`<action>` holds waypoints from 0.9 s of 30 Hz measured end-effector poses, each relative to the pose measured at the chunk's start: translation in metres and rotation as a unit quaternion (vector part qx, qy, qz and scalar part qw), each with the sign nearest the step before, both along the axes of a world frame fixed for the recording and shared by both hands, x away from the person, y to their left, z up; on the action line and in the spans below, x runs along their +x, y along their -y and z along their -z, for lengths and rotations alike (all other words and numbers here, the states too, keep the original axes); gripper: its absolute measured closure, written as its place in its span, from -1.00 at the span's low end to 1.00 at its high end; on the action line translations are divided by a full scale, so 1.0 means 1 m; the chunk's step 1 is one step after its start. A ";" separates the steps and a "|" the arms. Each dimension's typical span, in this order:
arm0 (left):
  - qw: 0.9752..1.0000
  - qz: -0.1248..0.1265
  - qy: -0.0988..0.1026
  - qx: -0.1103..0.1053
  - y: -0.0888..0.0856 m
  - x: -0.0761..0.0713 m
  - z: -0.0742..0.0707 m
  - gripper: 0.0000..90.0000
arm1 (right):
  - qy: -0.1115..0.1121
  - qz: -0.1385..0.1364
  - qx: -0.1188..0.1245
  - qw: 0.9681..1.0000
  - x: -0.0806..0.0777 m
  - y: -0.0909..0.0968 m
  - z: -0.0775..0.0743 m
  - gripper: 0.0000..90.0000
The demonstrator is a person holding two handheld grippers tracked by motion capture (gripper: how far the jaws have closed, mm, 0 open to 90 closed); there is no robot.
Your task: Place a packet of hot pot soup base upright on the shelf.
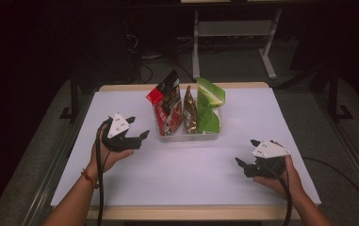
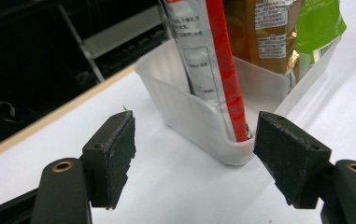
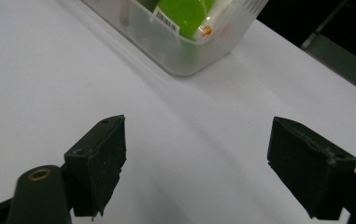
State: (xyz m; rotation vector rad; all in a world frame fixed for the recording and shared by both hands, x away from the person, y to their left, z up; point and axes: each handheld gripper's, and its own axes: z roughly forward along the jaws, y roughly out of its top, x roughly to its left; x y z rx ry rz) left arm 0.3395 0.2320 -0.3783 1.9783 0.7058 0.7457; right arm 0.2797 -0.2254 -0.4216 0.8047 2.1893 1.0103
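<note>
Three snack pouches upright in clear bin, left tool wide beside it, right tool wide, apart.

Tub: translucent frosted plastic, smooth, faintly ribbed walls. Red pouch: glossy foil-like film, silvery back panel with print. Brown pouch: shiny metallic-looking film, crinkly. Green pouch: glossy plastic film. Table top: matt white, smooth, pale wood-look edge strip. Left gripper pads: matt black, rough and worn at edges, rubbery; brass-look inserts in arms, lower corners of frame.
</note>
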 end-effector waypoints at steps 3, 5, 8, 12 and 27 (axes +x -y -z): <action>1.000 0.003 0.005 -0.004 -0.007 -0.005 0.000 -0.41 | 0.006 0.001 0.004 1.000 -0.001 0.002 -0.004 -0.59; 1.000 0.002 0.006 -0.002 -0.011 -0.008 0.000 -0.42 | 0.011 0.004 0.004 1.000 -0.001 0.003 -0.007 -0.59; 1.000 0.004 0.007 0.001 -0.017 -0.012 0.003 -0.46 | 0.019 0.007 0.021 1.000 -0.001 0.006 -0.012 -0.58; 1.000 0.006 0.006 0.004 -0.025 -0.016 0.007 -0.51 | 0.036 0.018 0.033 0.999 -0.002 0.008 -0.015 -0.59; 1.000 -0.001 0.008 0.019 -0.046 -0.031 0.021 -0.58 | 0.053 0.030 0.035 0.998 -0.009 0.020 -0.007 -0.59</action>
